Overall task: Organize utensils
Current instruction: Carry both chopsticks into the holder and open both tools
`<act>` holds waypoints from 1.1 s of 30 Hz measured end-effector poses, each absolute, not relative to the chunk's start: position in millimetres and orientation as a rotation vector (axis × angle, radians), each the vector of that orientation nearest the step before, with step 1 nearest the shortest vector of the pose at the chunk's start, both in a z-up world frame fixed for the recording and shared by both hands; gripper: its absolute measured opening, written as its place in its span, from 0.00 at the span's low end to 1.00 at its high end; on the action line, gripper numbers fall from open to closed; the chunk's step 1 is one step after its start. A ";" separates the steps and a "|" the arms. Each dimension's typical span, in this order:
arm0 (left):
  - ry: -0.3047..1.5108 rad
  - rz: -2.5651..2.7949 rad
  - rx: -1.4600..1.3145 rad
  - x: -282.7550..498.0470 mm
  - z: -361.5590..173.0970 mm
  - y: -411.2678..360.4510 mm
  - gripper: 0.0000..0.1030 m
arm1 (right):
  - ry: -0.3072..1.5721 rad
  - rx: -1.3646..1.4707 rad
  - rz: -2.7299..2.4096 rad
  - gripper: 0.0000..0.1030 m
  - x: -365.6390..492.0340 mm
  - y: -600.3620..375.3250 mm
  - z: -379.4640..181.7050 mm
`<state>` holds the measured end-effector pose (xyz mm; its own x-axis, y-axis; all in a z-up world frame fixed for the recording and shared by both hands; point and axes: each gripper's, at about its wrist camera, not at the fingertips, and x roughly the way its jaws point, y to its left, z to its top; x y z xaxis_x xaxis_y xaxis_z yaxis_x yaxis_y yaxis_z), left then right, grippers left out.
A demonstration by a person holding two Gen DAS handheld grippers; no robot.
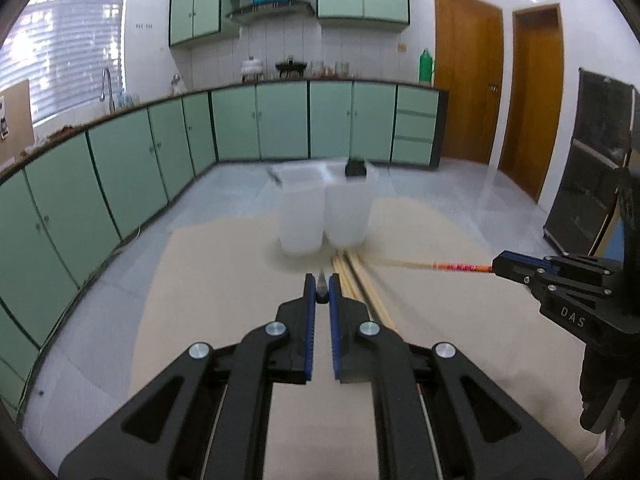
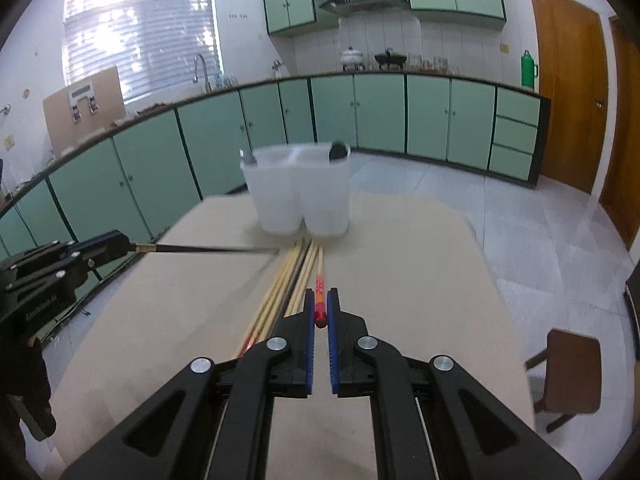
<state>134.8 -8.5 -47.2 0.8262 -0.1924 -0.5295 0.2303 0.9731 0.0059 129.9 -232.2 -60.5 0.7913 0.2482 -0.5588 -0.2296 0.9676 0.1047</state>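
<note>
My left gripper [image 1: 322,280] is shut on the end of a black chopstick [image 1: 322,292], which runs to the right in the right wrist view [image 2: 200,249]. Over the table's right side, my right gripper [image 1: 496,266] is shut on a wooden chopstick with a red patterned end [image 1: 460,267]. Both chopsticks hang above the table, pointing toward a bundle of wooden chopsticks [image 2: 288,276] lying on the beige tabletop. Just beyond the bundle stands a translucent white utensil holder [image 2: 298,192] with compartments. A dark spoon [image 2: 340,150] sticks out of its right rear compartment.
The beige table [image 2: 400,280] extends on both sides of the bundle. A brown stool [image 2: 572,368] stands on the floor to the right of the table. Green kitchen cabinets [image 1: 160,148] line the walls behind and to the left.
</note>
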 end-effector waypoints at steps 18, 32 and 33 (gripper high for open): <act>0.469 -0.292 0.024 189.2 10.3 -6.2 0.05 | 0.558 -0.019 0.348 0.05 201.3 -233.2 22.3; 0.258 -0.302 0.019 212.0 93.7 -9.5 0.05 | 0.399 -0.015 0.401 0.05 230.7 -235.6 120.4; 0.235 -0.300 0.020 217.5 101.2 -11.7 0.05 | 0.387 -0.010 0.399 0.05 234.5 -236.0 125.8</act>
